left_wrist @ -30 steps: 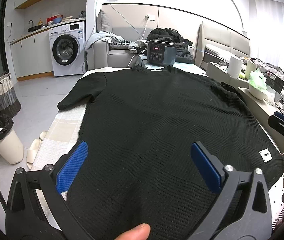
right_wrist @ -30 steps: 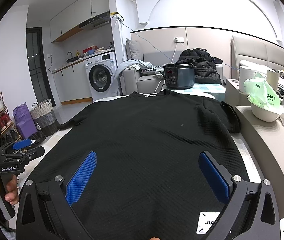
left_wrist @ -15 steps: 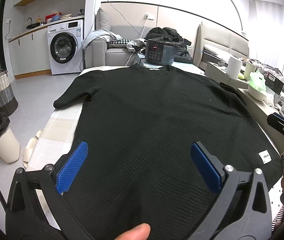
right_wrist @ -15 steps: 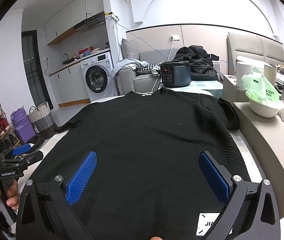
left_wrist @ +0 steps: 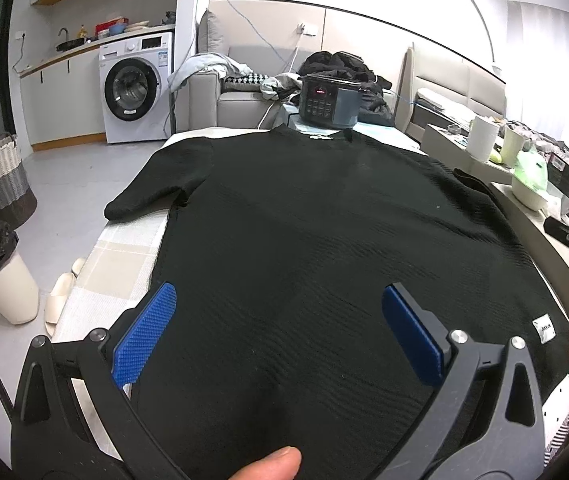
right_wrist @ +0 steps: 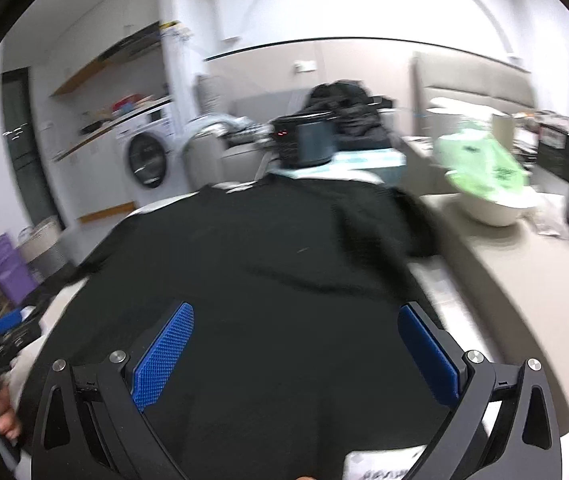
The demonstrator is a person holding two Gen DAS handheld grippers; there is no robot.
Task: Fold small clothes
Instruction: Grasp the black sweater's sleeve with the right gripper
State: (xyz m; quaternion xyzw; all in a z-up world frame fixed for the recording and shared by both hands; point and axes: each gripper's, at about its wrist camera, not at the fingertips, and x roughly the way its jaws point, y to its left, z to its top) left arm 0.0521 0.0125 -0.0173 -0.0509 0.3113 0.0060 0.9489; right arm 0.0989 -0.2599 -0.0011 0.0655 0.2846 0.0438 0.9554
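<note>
Both tools, left tool (left_wrist: pixel 276 336) and right tool (right_wrist: pixel 294 354), spread wide, nothing held. Black textured knit T-shirt (left_wrist: pixel 324 240) laid flat on worktop (left_wrist: pixel 124 256); no fold made, all folding judged outstanding.

One black shirt (left_wrist: pixel 324 248). Two hand-held grippers: left hand-held gripper (left_wrist: pixel 280 334), right hand-held gripper (right_wrist: pixel 294 350). One washing machine (left_wrist: pixel 136 88). One cooker (left_wrist: pixel 330 100). Two baskets: woven basket (left_wrist: pixel 2 180), bin (left_wrist: pixel 0 274). One bowl (left_wrist: pixel 528 198).

- The shirt (left_wrist: pixel 324 240) lies flat on the table (left_wrist: pixel 124 256).
- A cooker (left_wrist: pixel 330 100) stands behind its collar.
- A bin (left_wrist: pixel 2 276) sits left of the table.
</note>
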